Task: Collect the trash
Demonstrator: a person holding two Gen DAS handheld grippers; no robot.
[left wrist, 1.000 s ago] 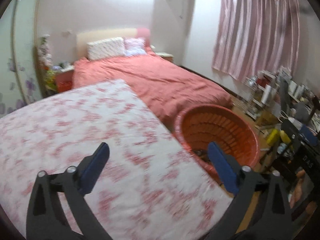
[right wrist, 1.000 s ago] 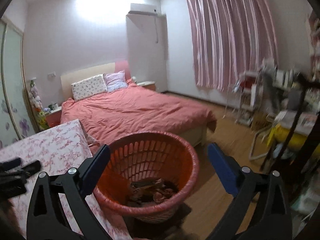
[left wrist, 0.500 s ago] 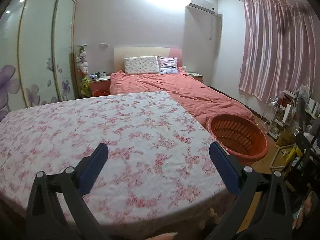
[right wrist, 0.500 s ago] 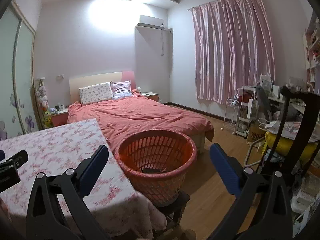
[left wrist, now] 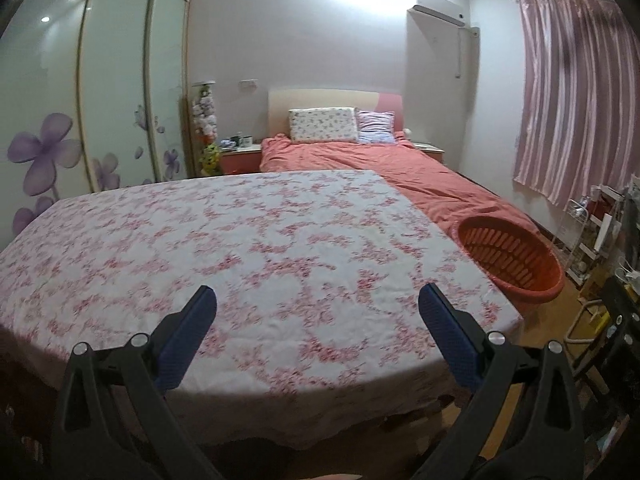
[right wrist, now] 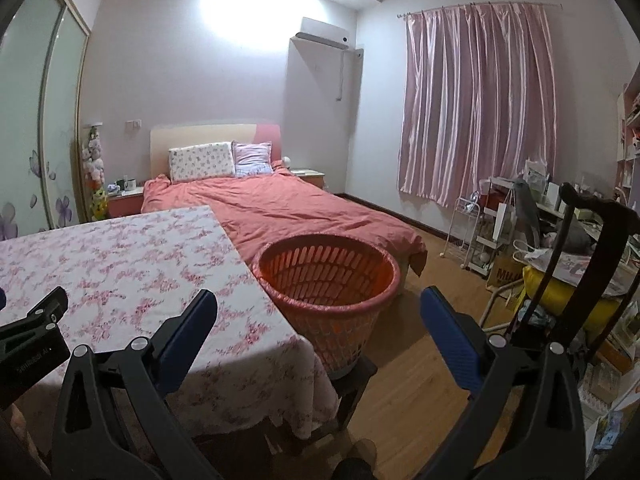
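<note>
An orange slatted plastic basket (right wrist: 328, 276) stands on a dark stool at the right edge of the table; in the left wrist view the basket (left wrist: 508, 256) sits at the far right. From here its inside bottom is hidden. The table wears a white cloth with pink flowers (left wrist: 240, 248), and no loose trash shows on it. My left gripper (left wrist: 318, 312) hangs open over the table's near edge, nothing between its blue pads. My right gripper (right wrist: 318, 316) is open too, held back from the basket, with nothing in it. Part of the left gripper (right wrist: 32, 336) shows at the left edge of the right wrist view.
A bed with a coral cover (right wrist: 280, 208) lies behind the table and basket. A white wire trolley (right wrist: 480, 232), boxes and a cluttered desk line the right side. A dark chair back (right wrist: 592, 220) stands close on the right. Wood floor (right wrist: 404, 380) lies right of the basket.
Both grippers have pulled back and up from the basket. The trash seen inside it a second ago is now out of sight. More of the table and floor shows.
</note>
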